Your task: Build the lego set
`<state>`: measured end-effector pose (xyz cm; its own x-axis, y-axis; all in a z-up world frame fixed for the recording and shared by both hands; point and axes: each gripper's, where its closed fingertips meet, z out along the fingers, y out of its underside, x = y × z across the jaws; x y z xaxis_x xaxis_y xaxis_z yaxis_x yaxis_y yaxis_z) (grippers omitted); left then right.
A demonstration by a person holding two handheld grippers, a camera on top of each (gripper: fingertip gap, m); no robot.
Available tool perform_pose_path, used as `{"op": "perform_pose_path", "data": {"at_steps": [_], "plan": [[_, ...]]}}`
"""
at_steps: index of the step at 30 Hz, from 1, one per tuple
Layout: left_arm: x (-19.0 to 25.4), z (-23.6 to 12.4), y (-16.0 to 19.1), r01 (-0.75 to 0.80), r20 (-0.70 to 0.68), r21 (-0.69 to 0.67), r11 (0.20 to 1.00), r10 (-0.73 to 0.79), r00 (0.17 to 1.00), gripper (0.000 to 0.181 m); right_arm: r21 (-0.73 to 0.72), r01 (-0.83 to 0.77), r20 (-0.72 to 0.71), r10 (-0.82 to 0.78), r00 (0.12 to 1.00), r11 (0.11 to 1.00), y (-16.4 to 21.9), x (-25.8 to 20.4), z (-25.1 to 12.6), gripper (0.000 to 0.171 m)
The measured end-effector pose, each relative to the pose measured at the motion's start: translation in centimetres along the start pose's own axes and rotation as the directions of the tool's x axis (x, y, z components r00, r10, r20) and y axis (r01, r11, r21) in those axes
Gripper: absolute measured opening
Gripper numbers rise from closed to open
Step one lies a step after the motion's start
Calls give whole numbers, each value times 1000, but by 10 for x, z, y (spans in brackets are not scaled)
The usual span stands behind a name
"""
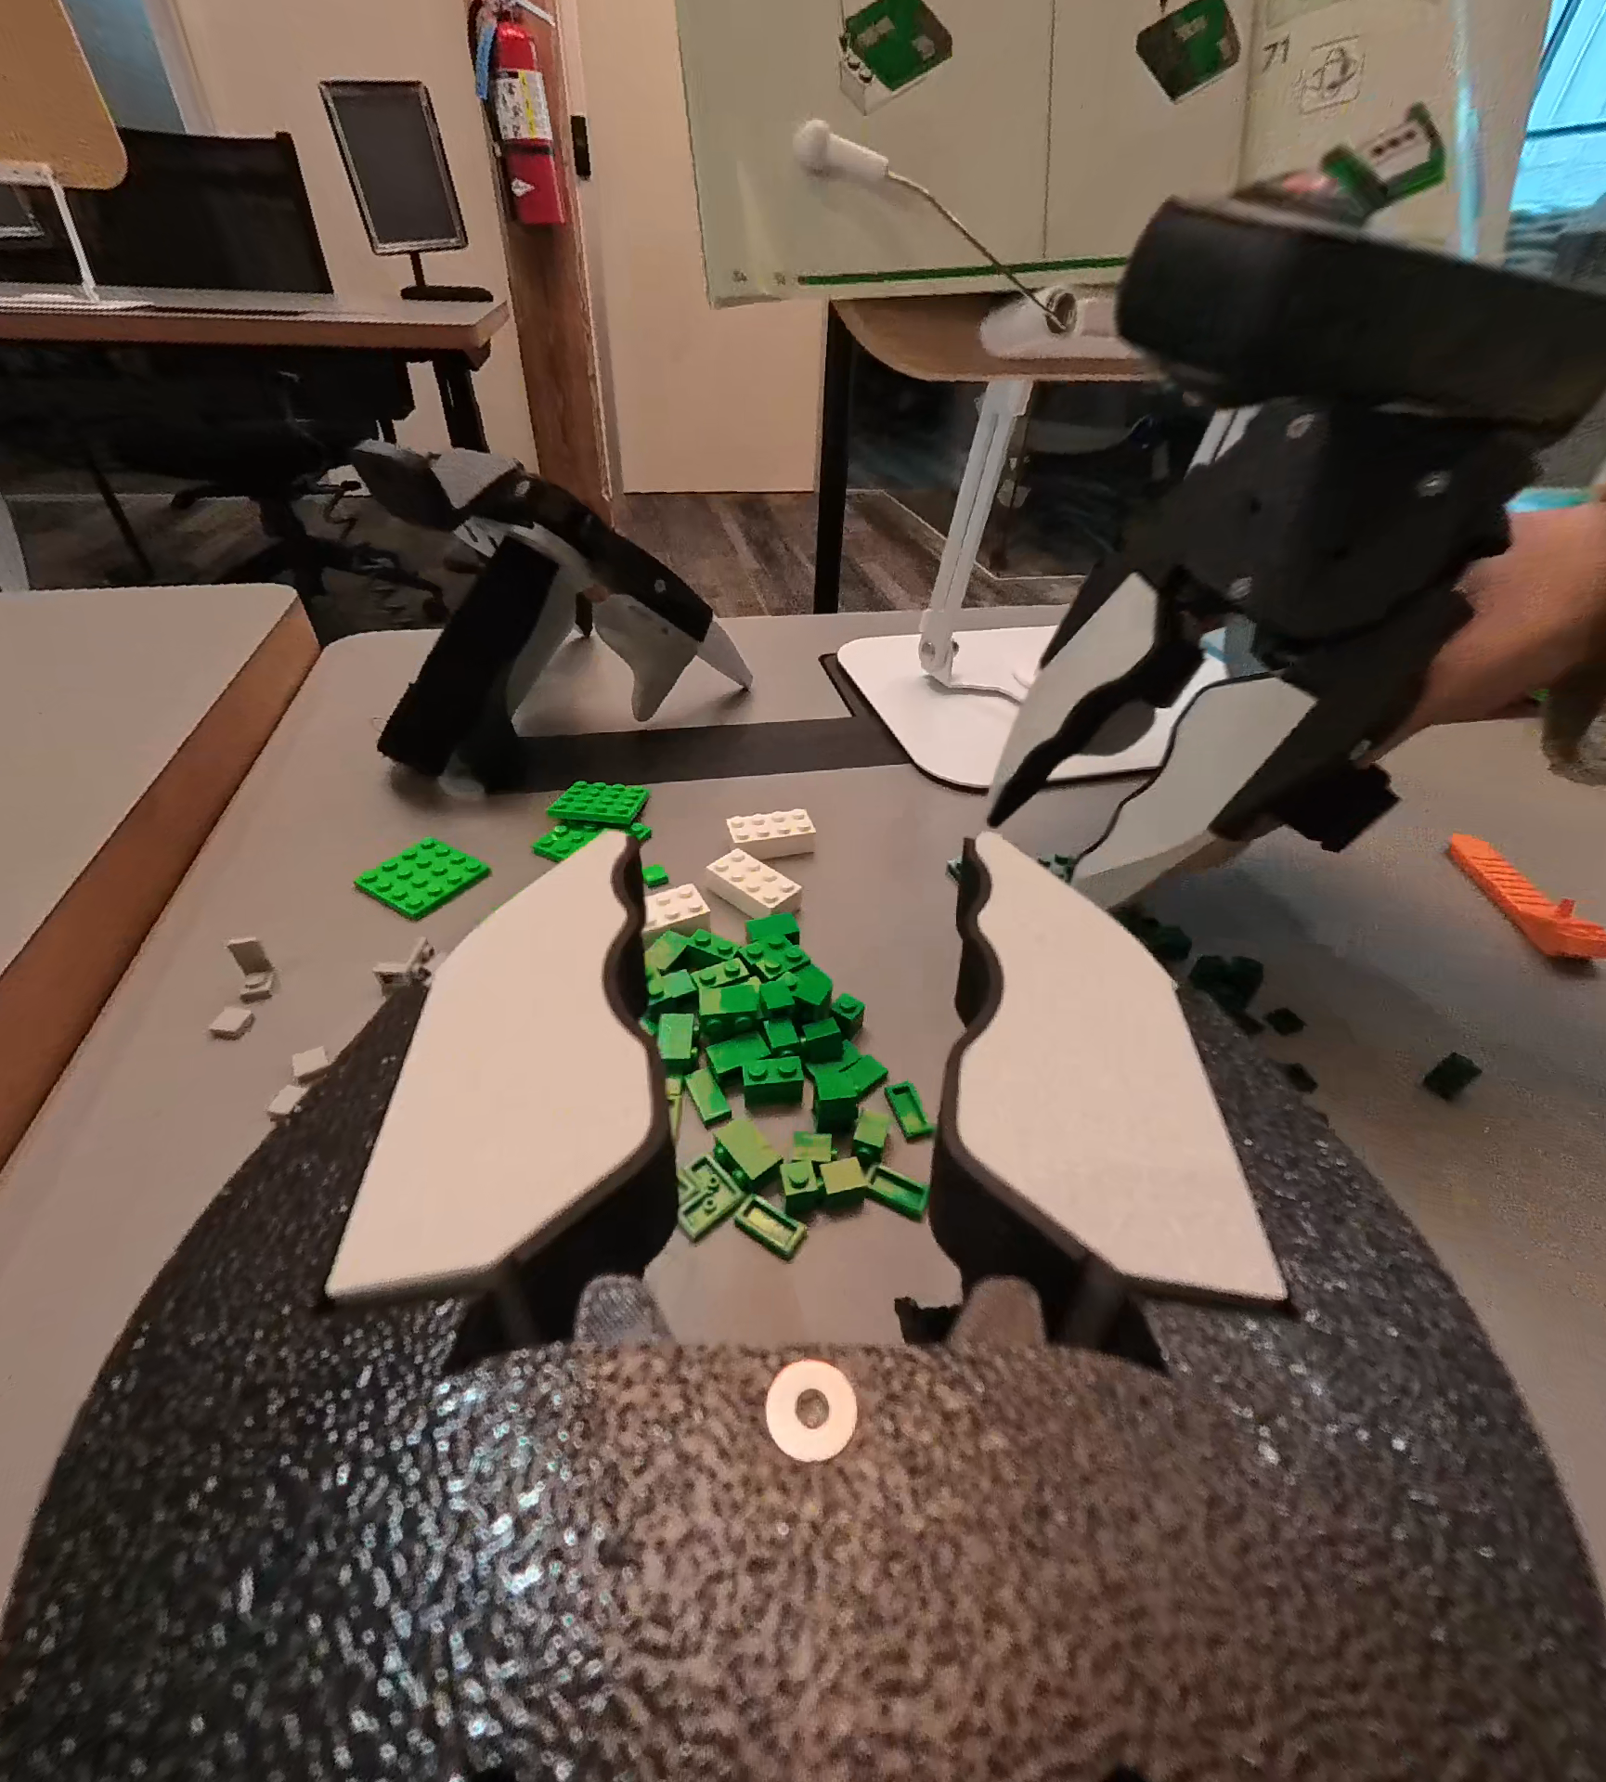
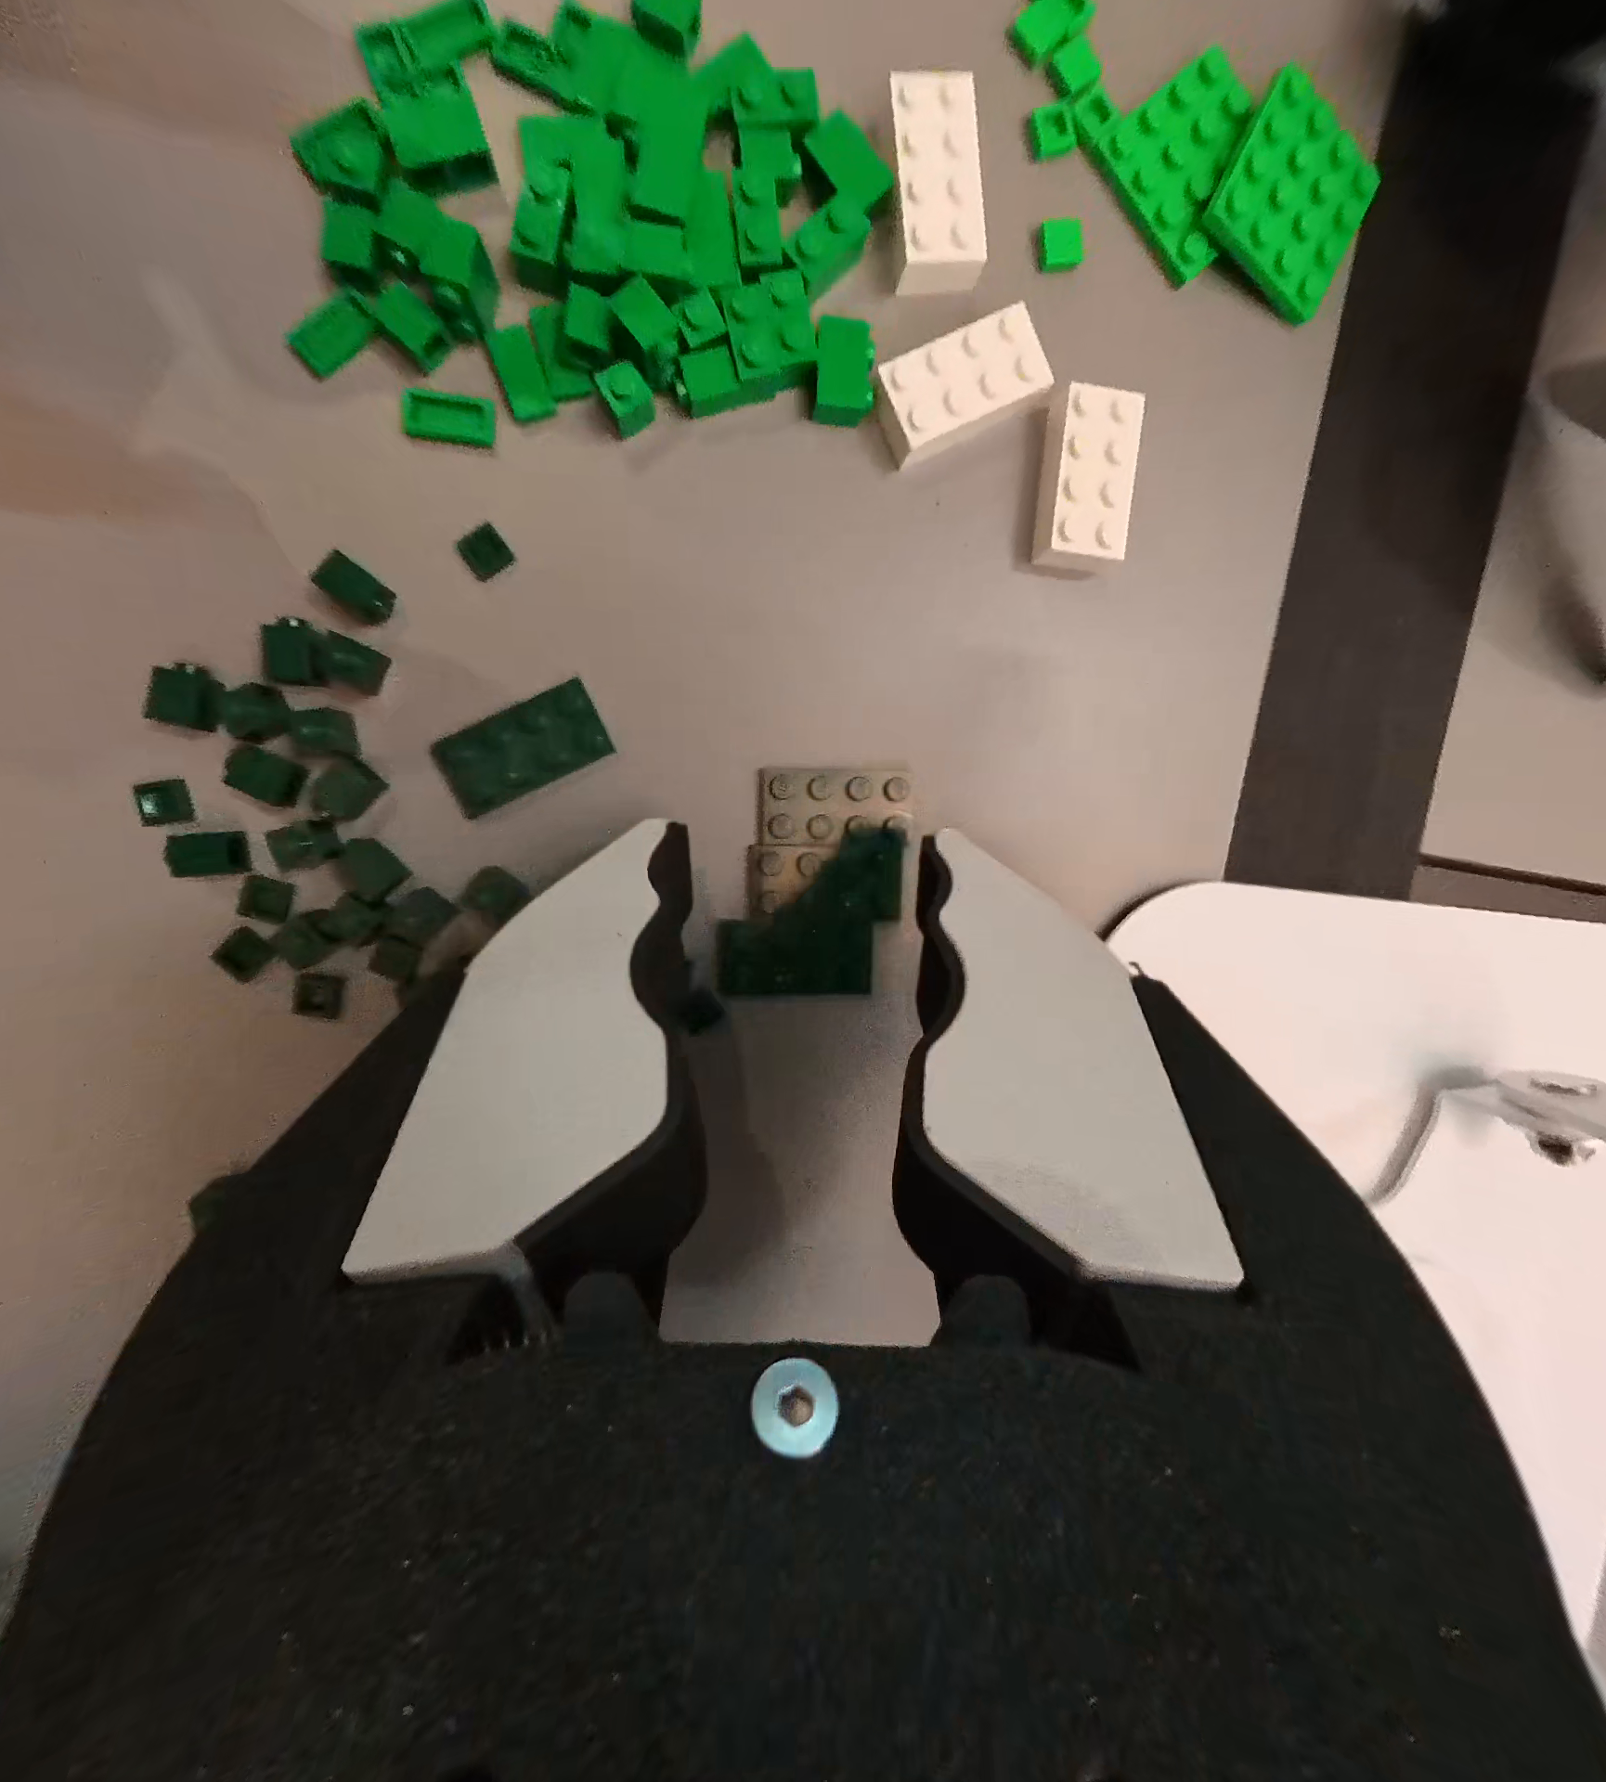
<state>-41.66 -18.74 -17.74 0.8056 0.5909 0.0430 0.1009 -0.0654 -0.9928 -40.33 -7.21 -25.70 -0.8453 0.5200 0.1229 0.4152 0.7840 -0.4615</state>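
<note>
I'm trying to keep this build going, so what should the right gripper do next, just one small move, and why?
Probably ease the right gripper down and close on the dark green stepped plate. Its jaws are open and empty, with that plate lying between the fingertips, partly over the grey studded plates. The left gripper hangs open over the bright green pile.

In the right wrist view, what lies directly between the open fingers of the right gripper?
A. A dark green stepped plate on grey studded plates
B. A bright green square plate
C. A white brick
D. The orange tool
A: the right gripper stands open over the dark green stepped plate, which overlaps the grey studded plates.
</note>
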Motion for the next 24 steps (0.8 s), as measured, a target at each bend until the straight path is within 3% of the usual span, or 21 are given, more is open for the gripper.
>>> {"op": "perform_pose_path", "data": {"at_steps": [10, 16, 24], "plan": [[1, 3, 2, 35, -22, -15, 999, -36, 999, 62, -36, -36, 98, 40, 994, 999, -2, 4, 17, 37], [-4, 5, 10, 19, 20, -64, 998, -18, 1000, 62, -40, -34, 87, 37, 996, 999, -4, 2, 14, 32], [-3, 5, 10, 41, 23, -66, 997, -40, 999, 61, 76, 34, -51, -31, 998, 996, -17, -60, -60, 32]]}}
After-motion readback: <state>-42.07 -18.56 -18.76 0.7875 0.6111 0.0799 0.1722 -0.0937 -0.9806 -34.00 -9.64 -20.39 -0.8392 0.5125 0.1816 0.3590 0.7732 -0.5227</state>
